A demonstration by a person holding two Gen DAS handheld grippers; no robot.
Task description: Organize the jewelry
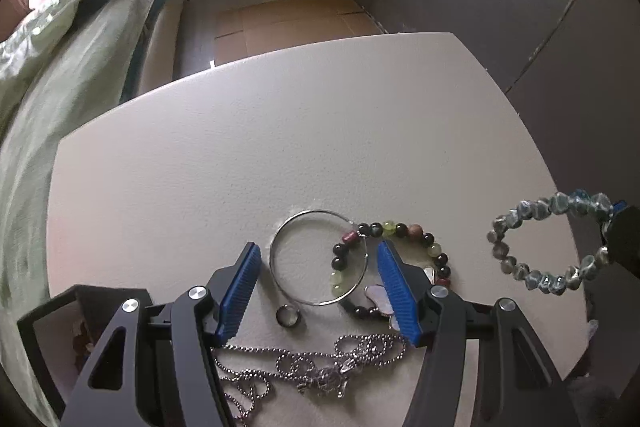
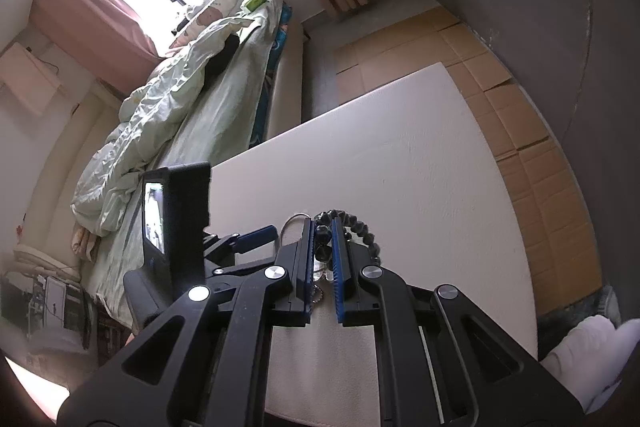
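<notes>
On the white table (image 1: 248,147) lie a thin silver bangle (image 1: 276,247), a multicoloured bead bracelet (image 1: 434,249), a small dark ring (image 1: 289,316) and a silver ball chain (image 1: 312,367). My left gripper (image 1: 318,255) is open just above them, fingers either side of the bangle. My right gripper (image 2: 322,227) is shut on a grey-blue bead bracelet (image 2: 360,227), held above the table; in the left wrist view that bracelet (image 1: 520,219) hangs at the right edge.
A black open box (image 1: 52,319) stands at the table's left front corner. A bed with a green duvet (image 1: 60,67) runs along the left. Cardboard covers the floor (image 2: 540,163) beyond the table.
</notes>
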